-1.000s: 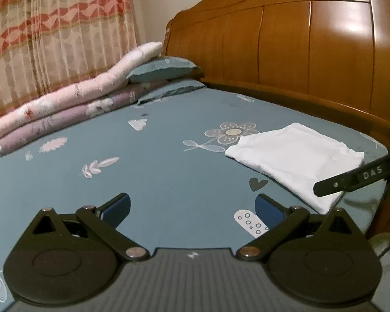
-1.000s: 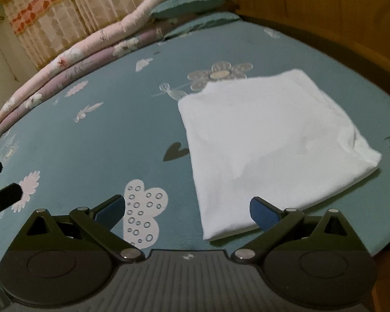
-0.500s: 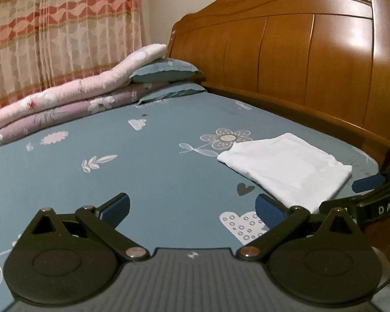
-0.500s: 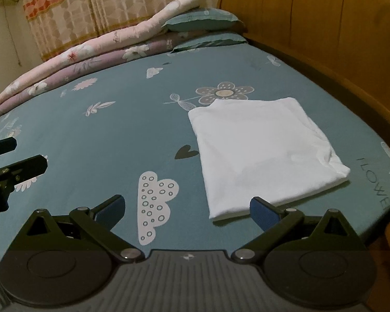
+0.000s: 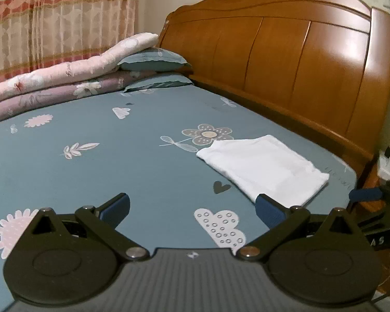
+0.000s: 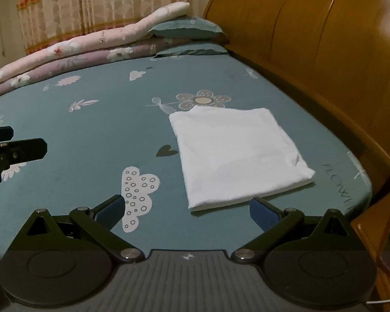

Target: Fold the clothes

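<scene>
A white garment (image 5: 262,167) (image 6: 236,153) lies folded into a flat rectangle on the teal patterned bed sheet (image 5: 104,161) (image 6: 104,119), near the right corner by the headboard. My left gripper (image 5: 192,209) is open and empty, held back over the sheet, left of and short of the garment. My right gripper (image 6: 187,212) is open and empty too, just short of the garment's near edge. One blue fingertip (image 5: 365,195) of the right gripper shows at the right edge of the left wrist view. The left gripper's fingers (image 6: 15,149) show at the left edge of the right wrist view.
A wooden headboard (image 5: 286,59) (image 6: 325,39) runs along the right. Folded pink and purple quilts (image 5: 65,83) (image 6: 78,52) and teal pillows (image 5: 153,62) (image 6: 187,28) are stacked at the far side under a striped curtain (image 5: 52,20). A wooden nightstand (image 6: 377,236) stands off the bed's right corner.
Both grippers have pulled back and risen from the folded garment, which now looks smaller and lies untouched. The right gripper has slid toward the right edge of the left wrist view.
</scene>
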The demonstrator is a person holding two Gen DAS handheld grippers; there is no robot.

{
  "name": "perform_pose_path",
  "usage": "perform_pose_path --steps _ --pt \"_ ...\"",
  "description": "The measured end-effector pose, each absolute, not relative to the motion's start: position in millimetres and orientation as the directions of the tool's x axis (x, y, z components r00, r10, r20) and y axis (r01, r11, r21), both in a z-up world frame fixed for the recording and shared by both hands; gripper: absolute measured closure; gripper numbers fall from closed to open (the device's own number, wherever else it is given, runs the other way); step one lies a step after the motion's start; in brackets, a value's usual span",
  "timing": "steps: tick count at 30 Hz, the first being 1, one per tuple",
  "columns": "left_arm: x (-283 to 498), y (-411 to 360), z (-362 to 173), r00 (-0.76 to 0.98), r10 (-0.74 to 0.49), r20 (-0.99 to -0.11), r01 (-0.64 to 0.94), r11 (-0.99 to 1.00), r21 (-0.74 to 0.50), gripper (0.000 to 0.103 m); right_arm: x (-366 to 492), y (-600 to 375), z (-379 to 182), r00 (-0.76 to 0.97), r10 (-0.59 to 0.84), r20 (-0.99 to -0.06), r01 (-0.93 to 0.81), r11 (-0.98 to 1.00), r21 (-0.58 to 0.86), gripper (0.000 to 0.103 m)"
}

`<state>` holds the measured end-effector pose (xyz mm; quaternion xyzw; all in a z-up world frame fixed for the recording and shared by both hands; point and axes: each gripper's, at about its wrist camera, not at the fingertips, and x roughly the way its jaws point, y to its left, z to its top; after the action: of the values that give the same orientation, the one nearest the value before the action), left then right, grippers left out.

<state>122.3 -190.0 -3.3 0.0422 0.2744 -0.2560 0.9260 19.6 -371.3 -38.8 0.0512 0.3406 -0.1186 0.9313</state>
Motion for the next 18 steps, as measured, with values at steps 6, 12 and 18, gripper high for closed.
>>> perform_pose_path --steps 6,12,18 --pt "126.9 -201.7 8.3 0.686 -0.457 -0.566 0.523 0.851 -0.054 0.001 11.3 -369.6 -28.5 0.742 -0.285 -0.606 0.325 0.945 -0.047 0.000" --pt "124.5 -214.2 2.0 0.636 -0.481 -0.603 0.537 0.837 -0.101 0.001 2.6 -374.1 -26.3 0.733 -0.322 -0.599 0.378 0.925 -0.033 0.000" --pt "122.0 -225.7 -7.6 0.599 -0.483 -0.639 0.558 0.824 -0.099 0.001 -10.4 -375.4 -25.8 0.739 -0.359 -0.570 0.436 0.900 -0.001 0.000"
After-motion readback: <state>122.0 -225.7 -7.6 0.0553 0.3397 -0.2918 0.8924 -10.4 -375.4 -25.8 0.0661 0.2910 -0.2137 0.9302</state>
